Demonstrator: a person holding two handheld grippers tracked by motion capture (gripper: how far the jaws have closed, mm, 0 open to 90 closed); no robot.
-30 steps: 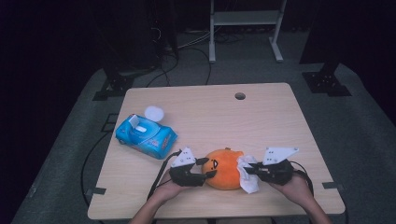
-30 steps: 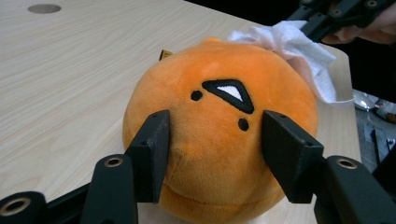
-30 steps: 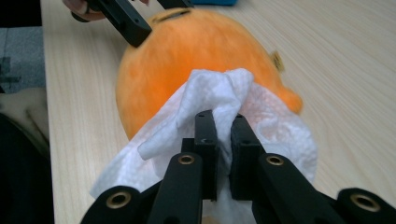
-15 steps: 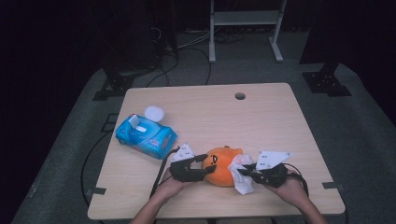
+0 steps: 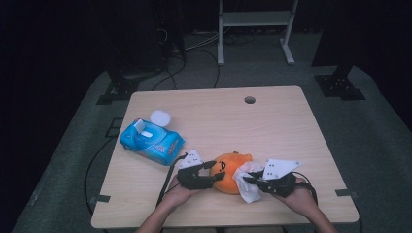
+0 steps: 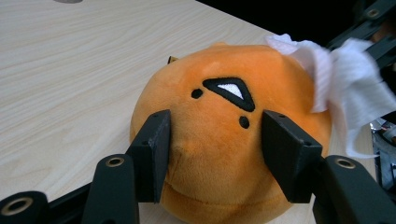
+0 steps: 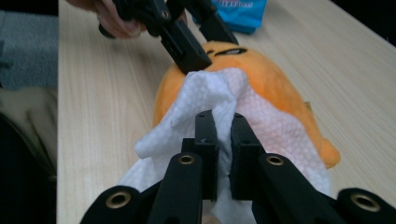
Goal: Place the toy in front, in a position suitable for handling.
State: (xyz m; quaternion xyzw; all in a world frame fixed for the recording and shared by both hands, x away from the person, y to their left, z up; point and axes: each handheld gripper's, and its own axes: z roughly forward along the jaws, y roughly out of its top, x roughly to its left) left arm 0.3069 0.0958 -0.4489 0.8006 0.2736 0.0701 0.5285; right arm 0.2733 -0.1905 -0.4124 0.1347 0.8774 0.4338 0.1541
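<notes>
Right gripper, clamped on white wipe, shifted lower along orange plush pinned by left gripper; wiping underway.

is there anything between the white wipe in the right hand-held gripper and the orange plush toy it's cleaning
Nothing visible does. The right hand-held gripper is shut on the white wipe, and the wipe lies directly on the orange plush toy. The left hand-held gripper clamps the toy from the opposite side, clear of the wiped patch.
</notes>
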